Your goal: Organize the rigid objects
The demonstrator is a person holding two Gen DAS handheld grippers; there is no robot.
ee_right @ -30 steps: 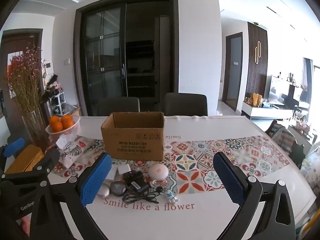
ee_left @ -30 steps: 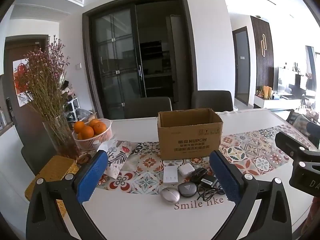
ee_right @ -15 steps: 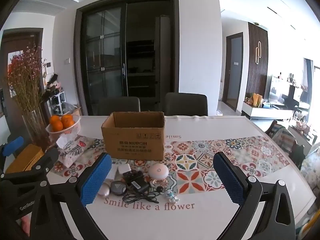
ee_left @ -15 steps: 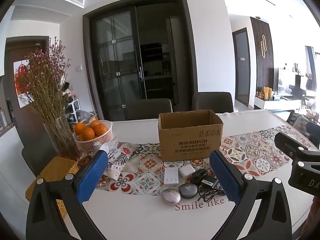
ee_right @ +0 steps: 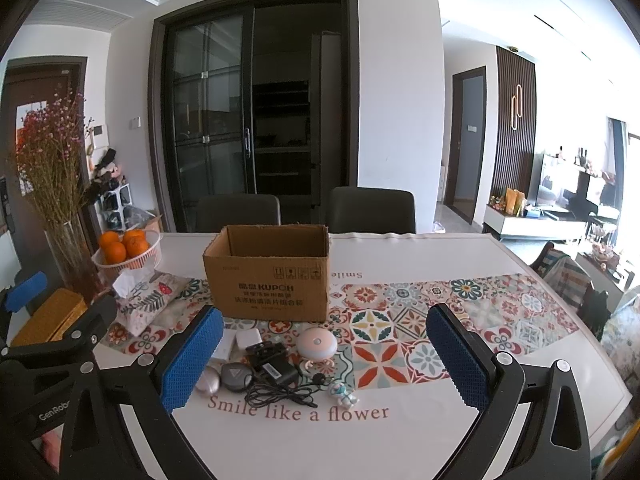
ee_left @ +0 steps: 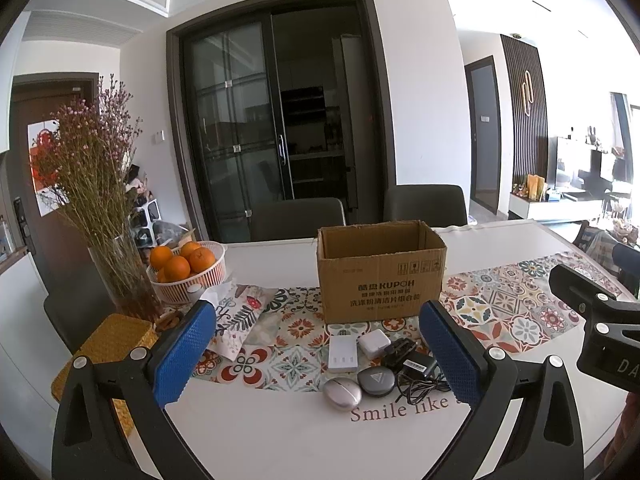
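Observation:
An open cardboard box [ee_left: 380, 272] [ee_right: 268, 276] stands on the table. In front of it lie small rigid items: a white power strip [ee_left: 343, 353], a white charger cube [ee_left: 374, 343] [ee_right: 248, 338], a silver oval case [ee_left: 342, 393], a dark round case [ee_left: 376, 381] [ee_right: 236, 376], a black adapter with cable [ee_left: 414, 368] [ee_right: 274, 372], a pink round lamp [ee_right: 317, 345] and a tiny figurine [ee_right: 343, 393]. My left gripper [ee_left: 320, 356] and right gripper [ee_right: 326, 356] are both open and empty, held above the table's near edge.
A basket of oranges [ee_left: 188, 270], a glass vase of dried flowers [ee_left: 116, 264], a floral tissue pouch [ee_left: 240, 320] and a woven yellow box [ee_left: 108, 344] stand at the left. Two dark chairs [ee_right: 372, 210] stand behind the table.

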